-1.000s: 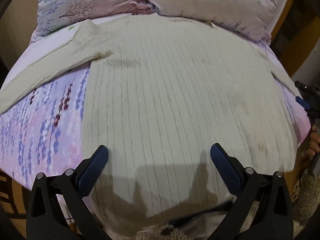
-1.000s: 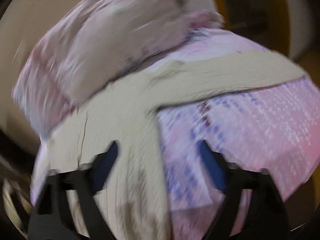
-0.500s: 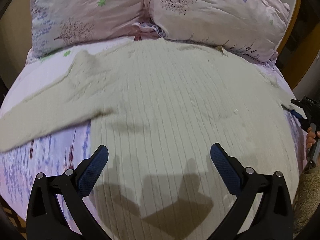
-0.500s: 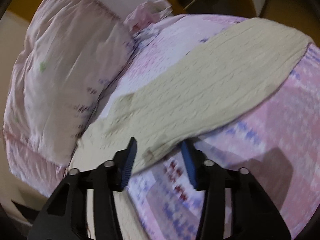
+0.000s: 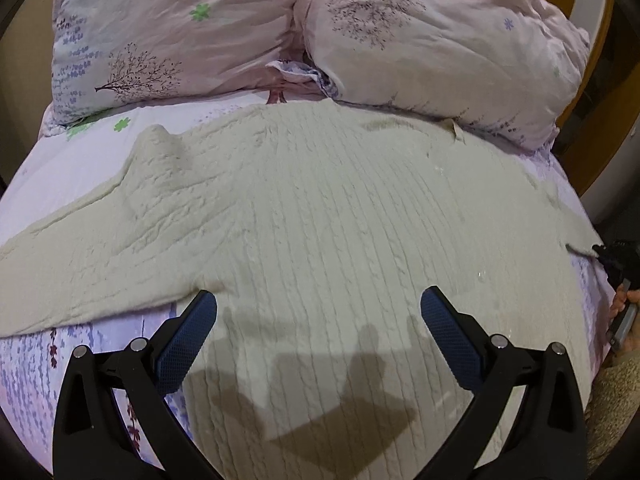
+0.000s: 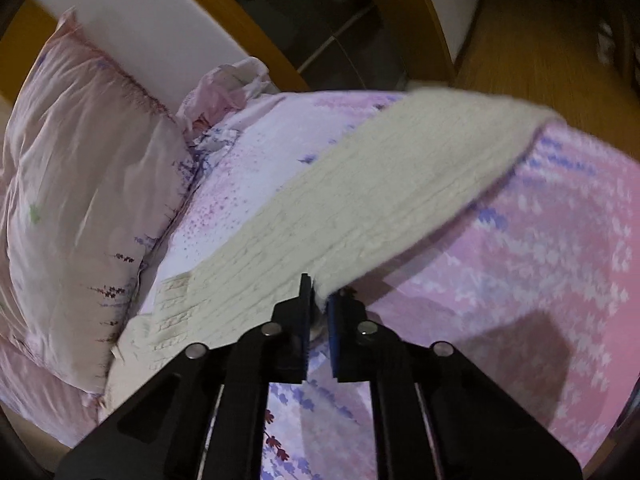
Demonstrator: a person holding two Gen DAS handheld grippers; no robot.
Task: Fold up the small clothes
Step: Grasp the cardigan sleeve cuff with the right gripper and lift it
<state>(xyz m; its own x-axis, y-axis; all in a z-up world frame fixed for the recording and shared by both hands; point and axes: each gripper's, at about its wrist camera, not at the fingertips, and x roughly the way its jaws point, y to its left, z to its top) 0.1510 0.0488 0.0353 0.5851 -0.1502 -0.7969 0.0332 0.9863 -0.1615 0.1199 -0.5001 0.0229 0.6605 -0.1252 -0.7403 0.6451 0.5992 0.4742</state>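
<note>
A cream cable-knit sweater (image 5: pixel 320 220) lies spread flat on the bed, its left sleeve (image 5: pixel 80 264) stretched out to the left. My left gripper (image 5: pixel 318 312) is open and empty, hovering over the sweater's body near the left armpit. My right gripper (image 6: pixel 318 292) is shut on the lower edge of the right sleeve (image 6: pixel 380 200), close to the armpit; the sleeve runs away to the upper right over the bed's edge. The right gripper also shows at the far right edge of the left wrist view (image 5: pixel 618 256).
Two pink floral pillows (image 5: pixel 180 28) (image 5: pixel 440 40) lie at the head of the bed, just beyond the sweater's collar. The floral sheet (image 6: pixel 540 260) covers the bed. A wooden bed frame (image 6: pixel 420 20) and wooden floor (image 6: pixel 540 52) lie past the right side.
My right gripper has closed onto the right sleeve's edge; it was open half a second ago. My left gripper has moved forward over the sweater toward the pillows, still open.
</note>
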